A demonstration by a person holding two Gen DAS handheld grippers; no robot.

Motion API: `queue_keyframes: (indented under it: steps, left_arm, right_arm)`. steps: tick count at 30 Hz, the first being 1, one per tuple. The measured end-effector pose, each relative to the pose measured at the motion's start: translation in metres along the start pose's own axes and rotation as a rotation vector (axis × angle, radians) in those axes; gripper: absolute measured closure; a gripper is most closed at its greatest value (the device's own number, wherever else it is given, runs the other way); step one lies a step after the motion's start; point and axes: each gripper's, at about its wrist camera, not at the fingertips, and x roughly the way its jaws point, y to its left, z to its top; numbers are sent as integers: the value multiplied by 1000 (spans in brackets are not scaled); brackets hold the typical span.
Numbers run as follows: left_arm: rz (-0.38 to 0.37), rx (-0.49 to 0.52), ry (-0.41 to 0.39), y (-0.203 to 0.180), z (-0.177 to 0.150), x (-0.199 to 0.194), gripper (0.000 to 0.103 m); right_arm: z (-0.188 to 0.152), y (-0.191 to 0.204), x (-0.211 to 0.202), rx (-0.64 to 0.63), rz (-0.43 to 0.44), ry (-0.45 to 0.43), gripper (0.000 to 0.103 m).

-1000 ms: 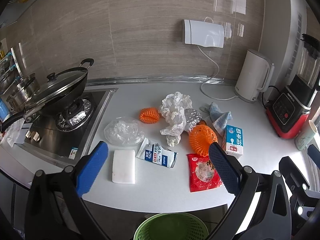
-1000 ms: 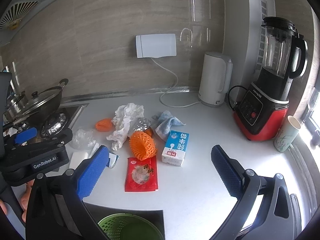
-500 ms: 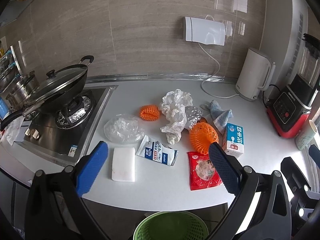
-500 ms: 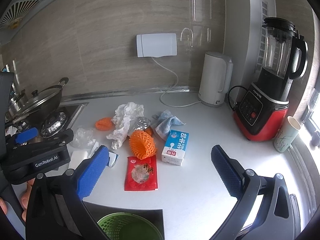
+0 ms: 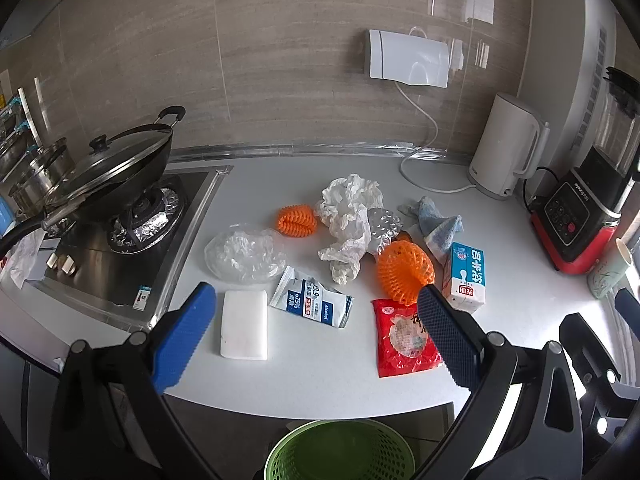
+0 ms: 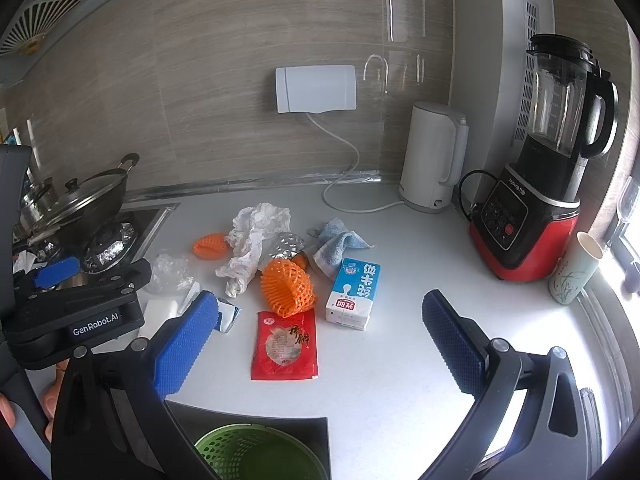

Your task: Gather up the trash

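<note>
Litter lies spread on the white counter [image 5: 304, 376]: a red snack packet [image 5: 404, 338] [image 6: 285, 346], an orange foam net [image 5: 404, 272] [image 6: 286, 286], a second orange net [image 5: 297, 220], crumpled white paper [image 5: 347, 216], a foil ball [image 5: 383, 222], a clear plastic bag [image 5: 244, 256], a wipes pack [image 5: 312, 298], a white sponge block [image 5: 244, 324] and a milk carton [image 5: 466, 276] [image 6: 354, 294]. A green mesh bin [image 5: 340, 452] [image 6: 256, 454] stands below the counter's front edge. My left gripper [image 5: 316, 320] hovers open above the near edge. My right gripper [image 6: 320, 328] is open too, empty, near the red packet.
A gas hob with a lidded wok [image 5: 108, 172] and a steel pot is at the left. A white kettle [image 5: 506, 152], a red-and-black blender [image 6: 536, 184] and a paper cup [image 6: 574, 268] stand at the right. A blue cloth [image 5: 438, 226] lies behind the carton.
Both grippers have drifted slightly; the counter items sit a little higher in the left wrist view. Nothing was picked up or shifted.
</note>
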Motion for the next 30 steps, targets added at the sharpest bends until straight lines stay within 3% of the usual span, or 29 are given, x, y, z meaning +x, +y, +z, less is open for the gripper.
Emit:
queue_keyframes:
  steps: [30]
  left_arm:
    - [-9,-12,27,4,-2,7,6]
  right_arm:
    - [-3,4,3,0,5,12,2]
